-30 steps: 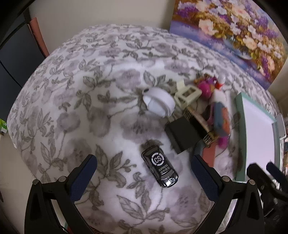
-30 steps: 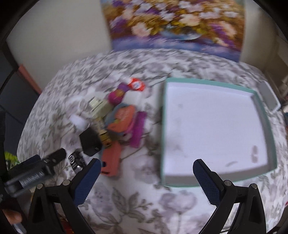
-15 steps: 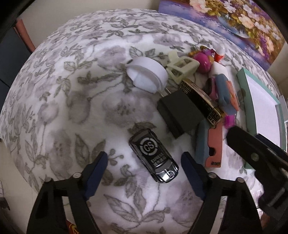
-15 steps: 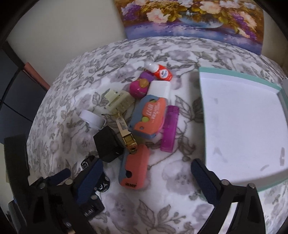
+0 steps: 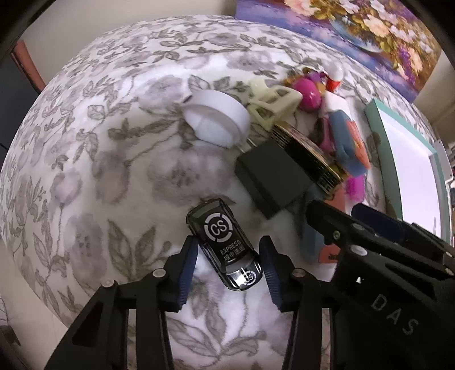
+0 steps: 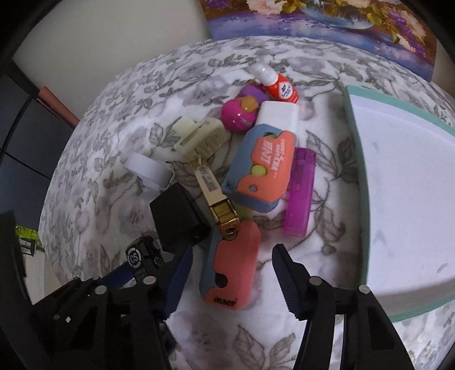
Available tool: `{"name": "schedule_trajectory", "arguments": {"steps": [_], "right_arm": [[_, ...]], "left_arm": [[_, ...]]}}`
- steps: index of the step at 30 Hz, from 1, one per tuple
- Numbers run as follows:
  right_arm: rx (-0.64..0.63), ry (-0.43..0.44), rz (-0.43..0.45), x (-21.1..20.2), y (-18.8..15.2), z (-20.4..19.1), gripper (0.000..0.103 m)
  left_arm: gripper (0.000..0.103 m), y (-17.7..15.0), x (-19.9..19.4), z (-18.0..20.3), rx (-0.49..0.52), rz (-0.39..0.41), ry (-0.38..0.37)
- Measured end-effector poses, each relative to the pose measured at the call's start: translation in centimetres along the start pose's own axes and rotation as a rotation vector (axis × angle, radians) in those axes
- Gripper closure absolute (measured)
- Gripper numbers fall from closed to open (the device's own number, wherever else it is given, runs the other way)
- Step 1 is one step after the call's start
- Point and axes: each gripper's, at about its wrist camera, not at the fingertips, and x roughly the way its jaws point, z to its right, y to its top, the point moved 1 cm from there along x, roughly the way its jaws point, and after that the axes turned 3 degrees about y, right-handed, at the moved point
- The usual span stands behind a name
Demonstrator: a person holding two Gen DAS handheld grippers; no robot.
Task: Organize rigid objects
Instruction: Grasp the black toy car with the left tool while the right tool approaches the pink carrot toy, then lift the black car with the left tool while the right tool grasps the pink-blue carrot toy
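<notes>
A black toy car (image 5: 224, 247) marked CS lies slantwise on the floral cloth, between the blue pads (image 5: 189, 264) of my left gripper (image 5: 229, 266). The jaws are closing and the pads stand right at its sides, with slivers of cloth showing. In the right wrist view a coral and blue-grey case (image 6: 230, 270) lies between the jaws of my right gripper (image 6: 231, 274). These jaws are closing too, with a clear gap on each side. A teal-rimmed white tray (image 6: 352, 170) stands to the right, nothing in it.
Behind the case is a pile: black cube (image 6: 179, 216), gold lighter (image 6: 219, 205), purple lighter (image 6: 300, 196), orange-blue box (image 6: 261, 170), cream clip (image 6: 199, 136), white lid (image 6: 148, 169), pink ball (image 6: 237, 115), red bottle (image 6: 278, 85). A flower painting (image 6: 312, 22) leans at the back.
Both grippers came down toward the cloth and their jaws narrowed. The left one now straddles the car. The right one swung left from the tray to the coral case.
</notes>
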Motion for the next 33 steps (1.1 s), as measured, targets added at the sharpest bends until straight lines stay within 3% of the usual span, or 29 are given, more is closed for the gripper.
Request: {"name": "schedule_trajectory", "arguments": {"steps": [14,22,33], "right_arm": [[-0.006,-0.032,-0.035,1.7,0.0,-0.4,0.053],[-0.064,-0.115,-0.027,2.7,0.4,-1.9,0.054],[-0.105,-0.155,-0.009,3.6,0.9,-2.9,0.056]], "left_arm": [[0.059,0.6,0.5,-1.6,0.013,0.009,0.005],[0.059,0.5,1.0,0.5,0.056,0.025,0.045],[0.06,0.2,1.1,1.6,0.079,0.041,0.064]]}}
